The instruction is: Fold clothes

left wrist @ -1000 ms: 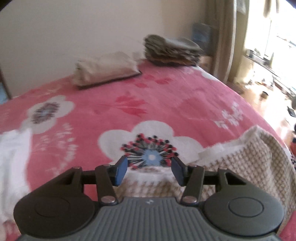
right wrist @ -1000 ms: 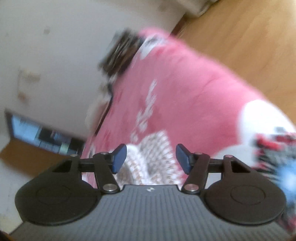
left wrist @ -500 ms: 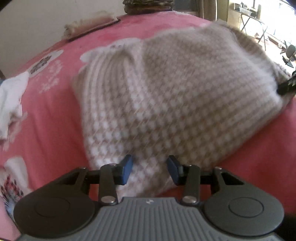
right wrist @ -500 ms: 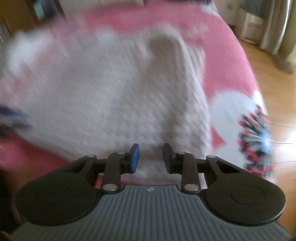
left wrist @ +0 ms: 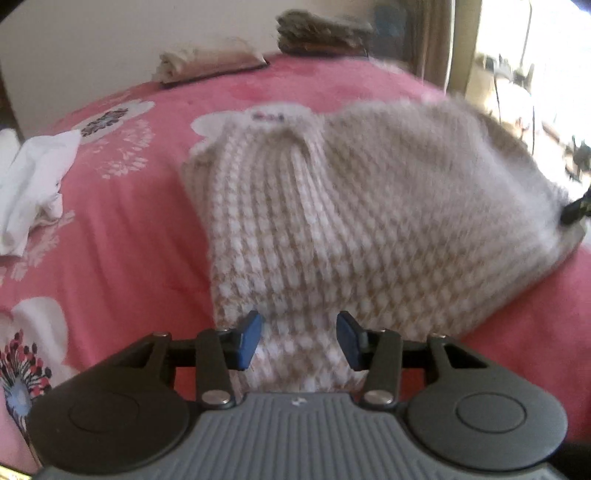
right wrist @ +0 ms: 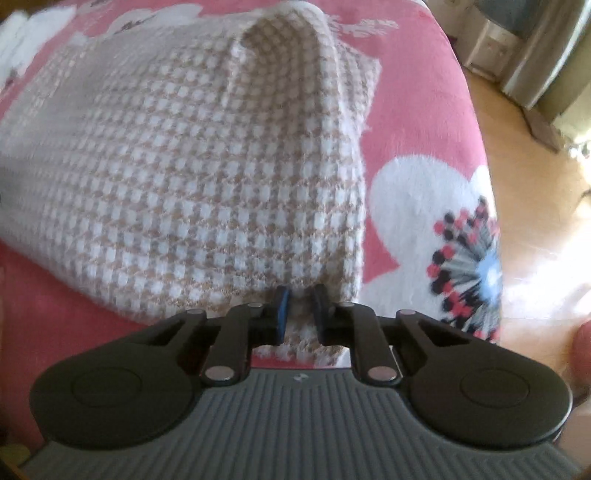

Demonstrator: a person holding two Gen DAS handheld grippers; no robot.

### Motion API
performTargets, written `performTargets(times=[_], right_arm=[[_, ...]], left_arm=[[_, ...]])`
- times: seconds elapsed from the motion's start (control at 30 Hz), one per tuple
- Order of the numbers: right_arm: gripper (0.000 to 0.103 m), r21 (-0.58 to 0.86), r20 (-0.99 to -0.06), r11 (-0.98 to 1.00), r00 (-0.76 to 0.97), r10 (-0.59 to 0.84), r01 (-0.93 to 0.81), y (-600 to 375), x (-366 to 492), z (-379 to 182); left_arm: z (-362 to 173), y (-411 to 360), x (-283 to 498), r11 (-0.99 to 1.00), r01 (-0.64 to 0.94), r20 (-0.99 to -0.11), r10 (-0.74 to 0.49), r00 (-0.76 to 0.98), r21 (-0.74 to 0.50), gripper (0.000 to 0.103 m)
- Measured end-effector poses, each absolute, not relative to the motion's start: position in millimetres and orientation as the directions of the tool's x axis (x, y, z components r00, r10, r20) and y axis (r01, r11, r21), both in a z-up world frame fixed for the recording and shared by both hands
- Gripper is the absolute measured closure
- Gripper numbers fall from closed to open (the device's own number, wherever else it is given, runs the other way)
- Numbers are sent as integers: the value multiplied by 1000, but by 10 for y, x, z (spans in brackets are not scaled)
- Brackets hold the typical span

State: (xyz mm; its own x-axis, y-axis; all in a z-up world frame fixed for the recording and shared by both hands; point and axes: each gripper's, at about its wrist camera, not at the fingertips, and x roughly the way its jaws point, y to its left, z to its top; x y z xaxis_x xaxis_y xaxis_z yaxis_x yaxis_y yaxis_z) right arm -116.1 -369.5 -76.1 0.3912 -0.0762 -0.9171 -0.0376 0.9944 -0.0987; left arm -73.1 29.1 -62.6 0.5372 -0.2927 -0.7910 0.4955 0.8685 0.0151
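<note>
While both wrist views share the beige-and-white checked knit garment, each adds things the other lacks. It lies on the pink flowered blanket, spreading ahead of both claws.

Left view only: a crumpled white cloth far ahead-left of the left gripper; a folded cream item and a darker folded stack well beyond the garment at the bed's far side, by the wall. At the frame's right edge a dark tip touches the garment's far corner; likely the other tool, too small to confirm.

Right view only: wooden floor off to the right of the right gripper, a curtain at upper right, and a large white flower print just right of the garment's edge.

Left gripper: jaws partly apart and opening, a strip of the garment's near edge running between the blue pads. Gaps show on both sides; pads do not press on it, so released.

Right gripper: jaws nearly together and closing, with a fold of the garment's near corner pinched between them; reads as clenched on the cloth.

Hard to make out: garment type, since a raised fold at its far end hides what lies behind. Motion blur softens the garment's outer edges in both views. Both tool bodies cut off the nearest hem.
</note>
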Motion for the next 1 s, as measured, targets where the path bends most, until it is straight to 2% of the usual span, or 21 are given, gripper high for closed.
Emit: performTargets(times=[0.1, 0.2, 0.27, 0.37, 0.43, 0.5, 0.6, 0.73, 0.8, 0.83, 0.9, 1.0], right_arm=[[90, -123, -882, 991, 464, -84, -53, -3615, -1145, -501], [90, -111, -833, 992, 550, -62, -56, -3546, -1098, -269], [90, -57, -794, 997, 607, -19, -43, -3512, -949, -315], [91, -75, -823, 996, 561, -90, 49, -3623, -749, -783], [91, -39, -812, 997, 579, -71, 68, -3692, -715, -893], [90, -43, -822, 995, 564, -86, 88, -3668, -683, -741], [90, -75, -777, 994, 620, -108, 80, -3570, -701, -443], [90, 63, -696, 996, 718, -6, 69, -3609, -585, -469], [92, 80, -729, 994, 684, 6, 77, -3648, -424, -774], [92, 88, -742, 993, 670, 9, 84, -3677, -381, -913], [92, 115, -731, 990, 682, 25, 87, -3725, -398, -897], [92, 56, -736, 995, 677, -15, 83, -3662, -403, -633]], left_arm=[[-444, 283, -688, 862, 507, -754, -319, 574, 21, 54], [-519, 101, -490, 859, 511, -747, -322, 582, 28, 54], [-680, 20, -322, 883, 469, -745, -295, 599, 28, 53], [-814, 88, -145, 917, 398, -741, -292, 605, -37, 53], [-785, 145, -106, 923, 380, -744, -300, 597, -67, 56], [-632, 165, -130, 920, 386, -730, -310, 609, -68, 56], [-472, 89, -73, 913, 404, -689, -332, 644, -62, 52], [-596, -214, 199, 929, 370, -670, -295, 681, -33, 52], [-883, -267, 411, 956, 295, -720, -207, 662, -4, 51], [-934, -245, 429, 958, 284, -720, -215, 660, -26, 51], [-844, -304, 366, 950, 311, -717, -200, 668, 25, 51], [-622, -327, 272, 934, 358, -697, -257, 669, -1, 52]])
